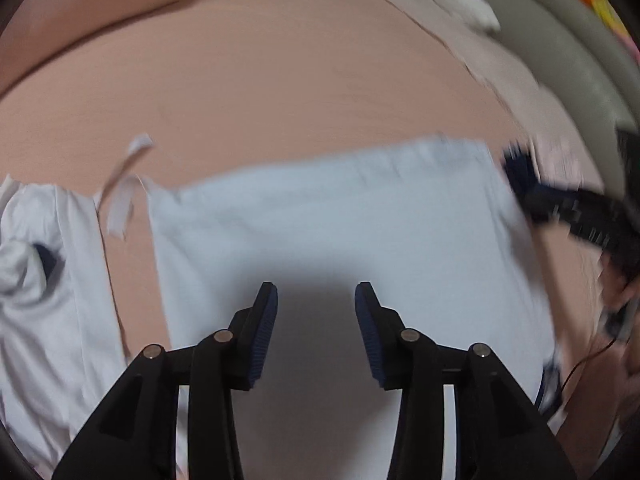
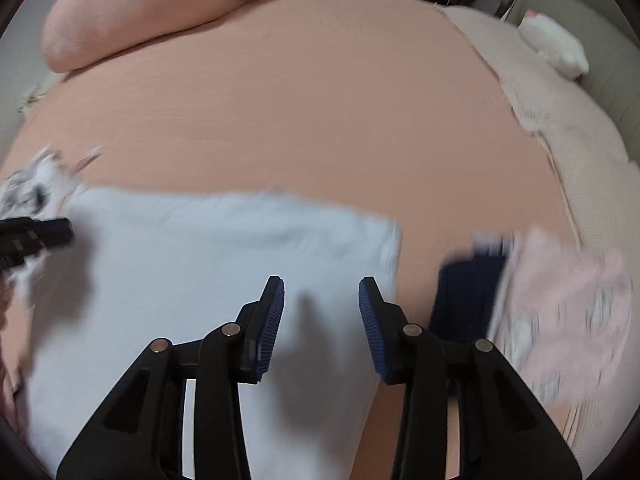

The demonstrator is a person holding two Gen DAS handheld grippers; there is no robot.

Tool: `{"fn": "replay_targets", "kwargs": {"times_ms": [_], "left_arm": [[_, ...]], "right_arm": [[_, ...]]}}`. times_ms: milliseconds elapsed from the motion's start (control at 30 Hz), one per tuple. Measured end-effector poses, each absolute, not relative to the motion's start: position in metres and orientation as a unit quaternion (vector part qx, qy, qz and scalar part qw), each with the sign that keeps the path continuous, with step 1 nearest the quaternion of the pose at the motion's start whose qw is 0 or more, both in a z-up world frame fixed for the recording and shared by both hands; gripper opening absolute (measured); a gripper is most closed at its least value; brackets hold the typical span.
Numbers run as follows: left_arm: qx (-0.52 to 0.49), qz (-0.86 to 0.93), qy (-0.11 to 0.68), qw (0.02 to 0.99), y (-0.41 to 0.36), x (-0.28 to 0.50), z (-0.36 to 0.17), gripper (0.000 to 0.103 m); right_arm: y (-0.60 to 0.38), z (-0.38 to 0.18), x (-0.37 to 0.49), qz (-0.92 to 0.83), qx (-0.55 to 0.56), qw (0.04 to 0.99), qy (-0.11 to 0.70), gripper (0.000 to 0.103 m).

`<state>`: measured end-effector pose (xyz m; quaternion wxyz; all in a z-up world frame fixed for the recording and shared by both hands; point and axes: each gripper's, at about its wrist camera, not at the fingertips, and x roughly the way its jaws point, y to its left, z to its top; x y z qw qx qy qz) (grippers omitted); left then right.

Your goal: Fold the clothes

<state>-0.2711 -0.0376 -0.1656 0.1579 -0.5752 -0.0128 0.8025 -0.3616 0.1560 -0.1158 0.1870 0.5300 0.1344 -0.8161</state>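
My left tool (image 1: 316,332) fills the bottom of its frame, its two blue-padded fingers (image 1: 262,332) spread apart with nothing between them, poised over the pale blue garment (image 1: 320,216) that lies flat across the lower middle of the picture on the peach bed sheet (image 1: 260,80). In the right wrist view my right tool (image 2: 322,330) sits likewise at the bottom centre, fingers apart and empty, above the right-hand part of that same pale blue garment (image 2: 200,260), whose right edge falls just past the tool. At the lower left of the left wrist view a crumpled white garment (image 1: 44,280) lies beside the blue one, a strip of bare sheet between them, with white ribbon-like strips (image 1: 124,184) just above the gap. At the right edge of that view my right tool (image 1: 560,196) shows blurred near the blue garment's upper right corner. In the right wrist view, lower right, a dark navy item (image 2: 468,300) lies beside a pink patterned cloth (image 2: 568,312), both blurred. A peach pillow (image 2: 140,12) rests at the upper left, and a pale pink blanket (image 2: 560,128) runs down the right side, with a white plush thing (image 2: 556,48) at the upper right.
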Motion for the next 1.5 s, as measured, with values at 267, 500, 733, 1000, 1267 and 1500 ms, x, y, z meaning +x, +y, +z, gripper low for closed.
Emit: {"fn": "replay_targets", "kwargs": {"times_ms": [267, 500, 733, 1000, 1267, 1500], "left_arm": [[-0.568, 0.784, -0.025, 0.251, 0.026, -0.179, -0.148, 0.041], [-0.555, 0.778, -0.015, 0.293, 0.110, -0.131, -0.154, 0.041], [-0.555, 0.792, -0.011, 0.256, 0.120, -0.120, -0.164, 0.042], [-0.550, 0.805, -0.028, 0.221, 0.112, -0.113, -0.173, 0.042], [-0.539, 0.820, -0.025, 0.190, 0.116, -0.116, -0.174, 0.042], [-0.527, 0.834, -0.017, 0.165, 0.122, -0.121, -0.172, 0.042]], "right_arm": [[0.224, -0.091, -0.289, -0.824, 0.532, 0.159, 0.110, 0.040], [0.252, -0.105, -0.204, -0.783, 0.574, 0.210, 0.116, 0.040], [0.238, -0.137, -0.189, -0.765, 0.577, 0.240, 0.152, 0.040], [0.228, -0.143, -0.216, -0.774, 0.577, 0.245, 0.090, 0.040], [0.258, -0.138, -0.230, -0.789, 0.564, 0.242, -0.016, 0.040], [0.281, -0.143, -0.206, -0.788, 0.574, 0.222, -0.005, 0.040]]}}
